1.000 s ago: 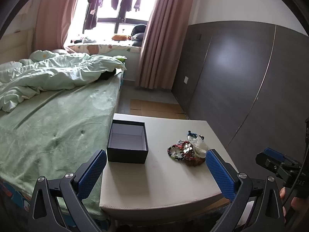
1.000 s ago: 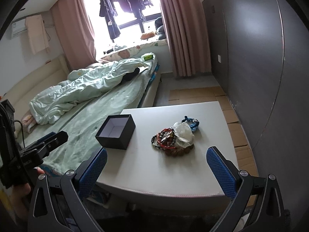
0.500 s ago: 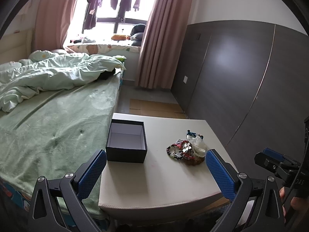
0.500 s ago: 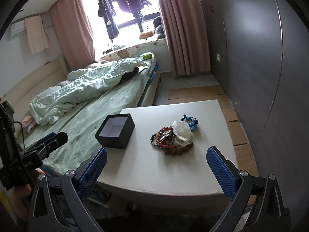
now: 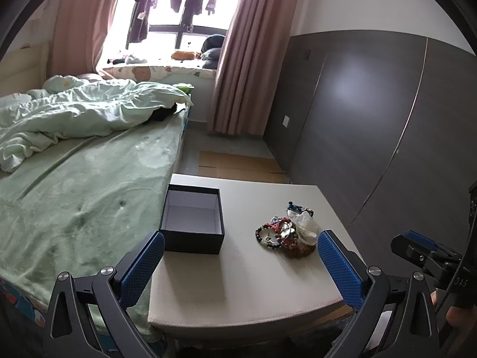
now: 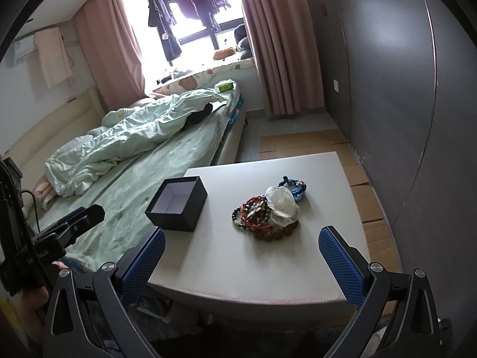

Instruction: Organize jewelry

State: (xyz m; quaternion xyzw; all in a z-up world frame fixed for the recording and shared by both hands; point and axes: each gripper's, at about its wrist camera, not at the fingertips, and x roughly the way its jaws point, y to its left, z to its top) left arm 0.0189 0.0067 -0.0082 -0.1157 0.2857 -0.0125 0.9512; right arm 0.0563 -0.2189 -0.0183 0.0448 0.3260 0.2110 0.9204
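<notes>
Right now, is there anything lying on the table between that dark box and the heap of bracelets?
No. In both wrist views only bare white tabletop separates the open black box from the bracelet pile.

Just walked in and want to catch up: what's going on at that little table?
A person holds a gripper in each hand, the left gripper and the right gripper, both with jaws open and hovering short of the white table. Nothing is grasped yet. An open black box sits empty on the bed side, apart from a tangled pile of jewelry with a blue beaded bracelet at its far edge. Sorting has not begun.
</notes>
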